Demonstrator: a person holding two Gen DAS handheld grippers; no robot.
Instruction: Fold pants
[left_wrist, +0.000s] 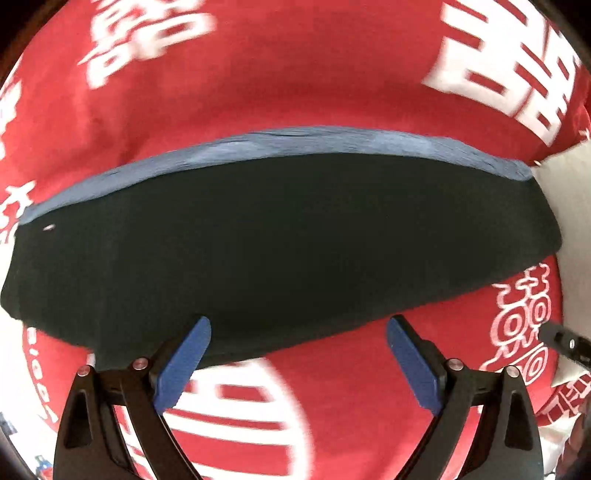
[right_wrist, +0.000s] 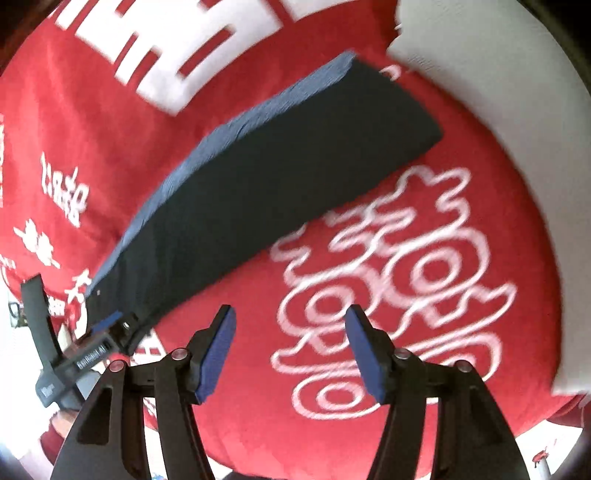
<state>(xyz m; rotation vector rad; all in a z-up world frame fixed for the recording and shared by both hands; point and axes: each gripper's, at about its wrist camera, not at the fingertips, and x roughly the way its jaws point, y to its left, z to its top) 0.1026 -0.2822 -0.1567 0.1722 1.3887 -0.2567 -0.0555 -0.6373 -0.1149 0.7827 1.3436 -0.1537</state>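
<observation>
pants (left_wrist: 280, 240) lain folded in a long dark band on the red printed cloth (left_wrist: 295, 92) | left gripper (left_wrist: 298, 343) jaws apart, empty | right gripper (right_wrist: 287, 332) jaws apart, empty | fabric judged soft, light, limp; best pinched at an end edge

The left wrist camera looks down along its own open fingers (left_wrist: 207, 332) from close above, facing the long side of the folded pants (left_wrist: 280, 236) on a red printed cloth (left_wrist: 295, 74). The right wrist camera looks down from close by beside one end of the pants (right_wrist: 266, 177), which run diagonally away from it. Both views share the pants, the cloth (right_wrist: 480, 332) and its white looping emblem (left_wrist: 524, 325). The left gripper (right_wrist: 122, 325) shows at the right view's lower left edge.
</observation>
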